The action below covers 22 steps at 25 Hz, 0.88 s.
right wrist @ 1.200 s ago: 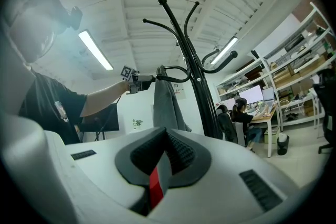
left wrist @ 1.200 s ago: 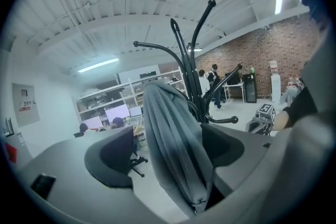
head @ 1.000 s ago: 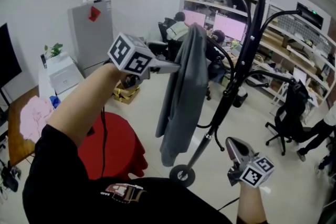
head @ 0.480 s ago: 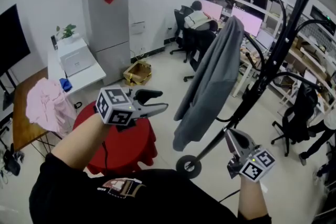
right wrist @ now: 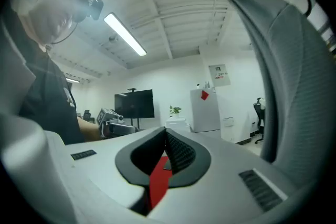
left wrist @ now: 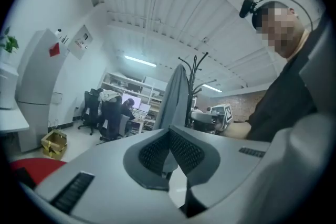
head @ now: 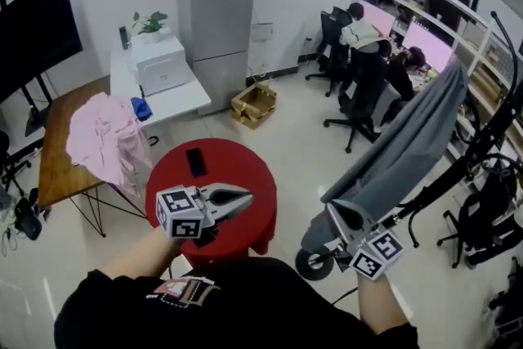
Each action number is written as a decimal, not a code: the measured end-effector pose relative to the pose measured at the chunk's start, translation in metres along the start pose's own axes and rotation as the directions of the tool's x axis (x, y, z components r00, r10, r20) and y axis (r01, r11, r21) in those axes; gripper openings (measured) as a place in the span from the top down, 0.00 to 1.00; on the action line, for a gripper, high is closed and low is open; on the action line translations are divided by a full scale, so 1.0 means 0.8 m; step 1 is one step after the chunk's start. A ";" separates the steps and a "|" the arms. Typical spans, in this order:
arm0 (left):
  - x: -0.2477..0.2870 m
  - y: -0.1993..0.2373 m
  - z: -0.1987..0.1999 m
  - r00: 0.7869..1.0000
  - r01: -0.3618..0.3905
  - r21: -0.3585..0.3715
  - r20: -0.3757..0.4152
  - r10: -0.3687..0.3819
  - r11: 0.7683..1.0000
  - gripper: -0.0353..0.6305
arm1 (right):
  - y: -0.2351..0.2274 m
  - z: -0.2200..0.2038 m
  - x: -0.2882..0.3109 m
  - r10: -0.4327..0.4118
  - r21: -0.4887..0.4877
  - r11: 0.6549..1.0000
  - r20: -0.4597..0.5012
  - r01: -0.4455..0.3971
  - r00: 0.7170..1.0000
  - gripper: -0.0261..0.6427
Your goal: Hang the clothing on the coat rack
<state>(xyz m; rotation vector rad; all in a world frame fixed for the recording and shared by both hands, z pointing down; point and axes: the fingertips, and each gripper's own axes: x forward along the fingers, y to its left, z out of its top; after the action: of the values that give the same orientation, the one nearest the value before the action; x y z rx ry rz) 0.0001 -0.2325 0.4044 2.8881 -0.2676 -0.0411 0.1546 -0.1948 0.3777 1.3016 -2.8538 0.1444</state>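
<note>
Plainly, the grey garment (head: 400, 147) hangs on the coat rack (left wrist: 193, 84) at the right of the room. It is draped from an upper hook, and its lower end trails toward the rack's ring-shaped foot on the pale floor.

Just left of that foot stands a round red table (head: 245, 176) with a small dark flat thing (head: 196, 162) lying on top. Further left, a pink cloth (head: 102, 135) is heaped on a wooden table (head: 57, 151). Along the far wall are a black screen (head: 37, 29), a white cabinet (head: 159, 69) with a plant, a grey fridge (head: 216, 12) and a cardboard box (head: 255, 102). People sit on office chairs at desks in the far right corner, behind the rack.

The left gripper (head: 245, 196) is held out on a bare forearm over the near edge of the red table. It points right, toward the garment but well short of it. Its jaws are closing right down until the pads meet, with nothing between them.

The right gripper (head: 337, 212) sits low and near, beside the rack's foot. Its nose tilts up at the garment's lower end, and its jaws are pinched together on nothing.
</note>
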 end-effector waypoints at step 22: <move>-0.262 0.039 -0.160 0.902 -0.423 -0.175 0.006 0.431 0.889 0.94 | 0.222 -0.205 0.245 0.402 0.315 0.888 -0.180 -0.334 0.898 0.96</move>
<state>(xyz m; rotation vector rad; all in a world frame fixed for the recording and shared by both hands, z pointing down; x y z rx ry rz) -0.2055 -0.1938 0.5373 2.5960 -0.8594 -0.0480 -0.1138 -0.2128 0.5338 0.6742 -2.8997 0.6768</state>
